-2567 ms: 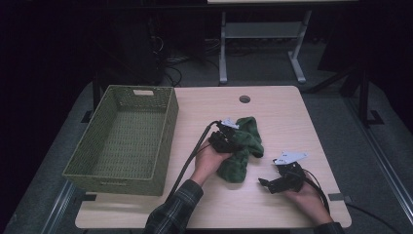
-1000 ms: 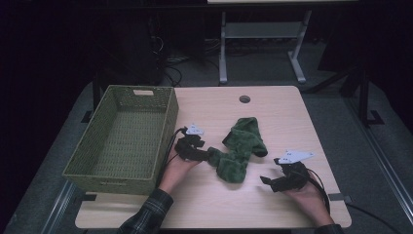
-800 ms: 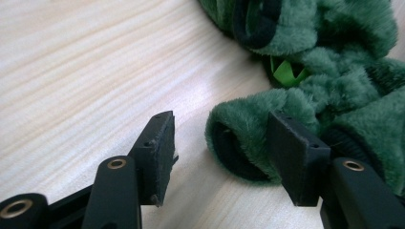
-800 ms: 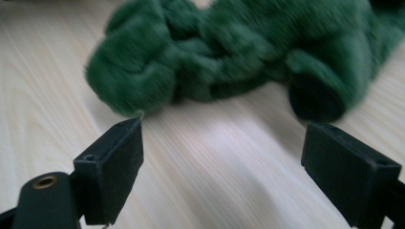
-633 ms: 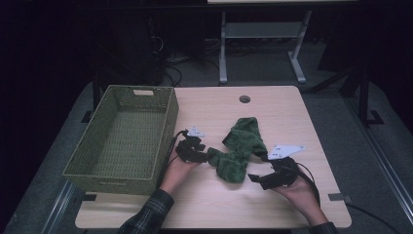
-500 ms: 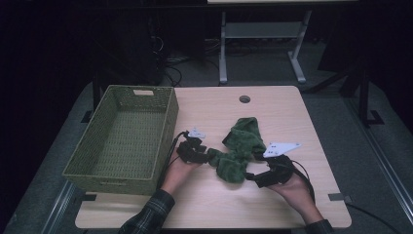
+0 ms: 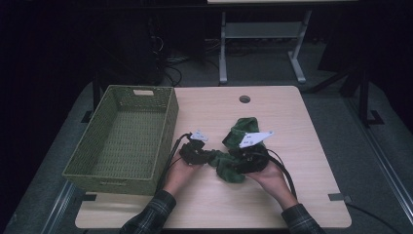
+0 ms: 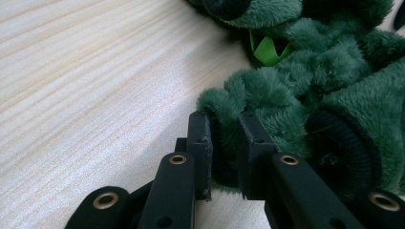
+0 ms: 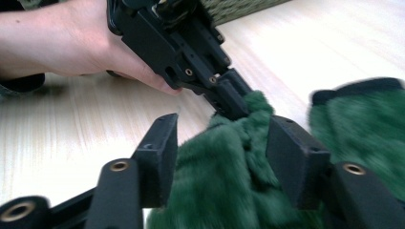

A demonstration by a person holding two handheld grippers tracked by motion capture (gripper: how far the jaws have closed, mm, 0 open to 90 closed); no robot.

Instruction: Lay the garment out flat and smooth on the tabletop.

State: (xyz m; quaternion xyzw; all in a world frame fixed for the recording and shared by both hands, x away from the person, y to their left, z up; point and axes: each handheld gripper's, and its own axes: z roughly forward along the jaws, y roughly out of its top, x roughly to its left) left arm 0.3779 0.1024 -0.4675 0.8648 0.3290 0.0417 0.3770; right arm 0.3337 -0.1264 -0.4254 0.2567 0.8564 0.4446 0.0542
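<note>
- Lying at the table's (image 7: 292,126) middle, toward the near edge, the green plush garment (image 7: 234,146) sits at 3 o'clock of the woven basket (image 7: 122,136), well apart from it.
- Left gripper (image 7: 202,157): jaws have just been closing; the left gripper view shows both pads pinching a fold of the garment's (image 8: 296,90) edge, a detail the high view leaves too small to tell.
- Right gripper (image 7: 238,161): jaws have just been closing; the right gripper view shows them half open, straddling the pile (image 9: 224,162). Whether the pads press on it cannot be told.
- Right gripper view also shows the left gripper (image 9: 234,102) at 12 o'clock, biting the same fold.
</note>
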